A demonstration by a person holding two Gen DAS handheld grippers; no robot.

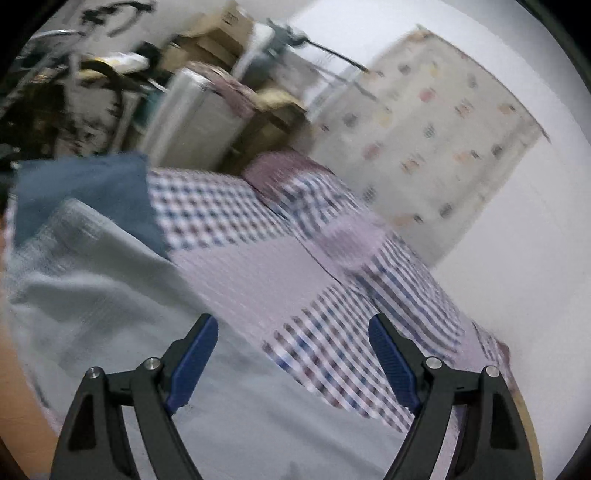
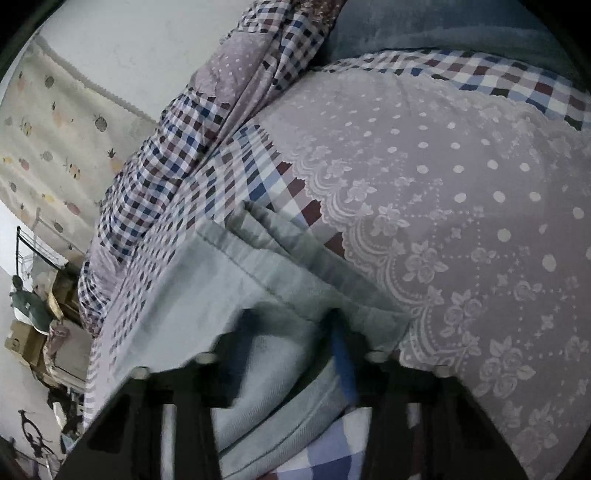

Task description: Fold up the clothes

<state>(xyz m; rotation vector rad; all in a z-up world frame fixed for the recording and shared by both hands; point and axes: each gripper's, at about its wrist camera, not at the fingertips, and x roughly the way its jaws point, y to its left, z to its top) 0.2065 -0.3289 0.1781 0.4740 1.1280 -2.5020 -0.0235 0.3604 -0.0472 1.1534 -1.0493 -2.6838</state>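
Observation:
A pale grey-green garment (image 1: pixel 122 317) lies spread on the bed, and a darker blue garment (image 1: pixel 92 192) lies behind it. My left gripper (image 1: pixel 291 332) is open and empty, just above the pale garment's edge. In the right wrist view the pale garment (image 2: pixel 236 295) shows as a folded stack with a hemmed edge. My right gripper (image 2: pixel 291 332) is blurred and buried in the cloth; fabric lies between its fingers, and I cannot tell whether they are closed on it.
The bed carries a checked and lilac dotted quilt (image 1: pixel 258 266), with lace print in the right wrist view (image 2: pixel 461 206). A fruit-print curtain (image 1: pixel 436 147), cardboard boxes (image 1: pixel 218 33) and clutter (image 1: pixel 74 92) stand beyond the bed.

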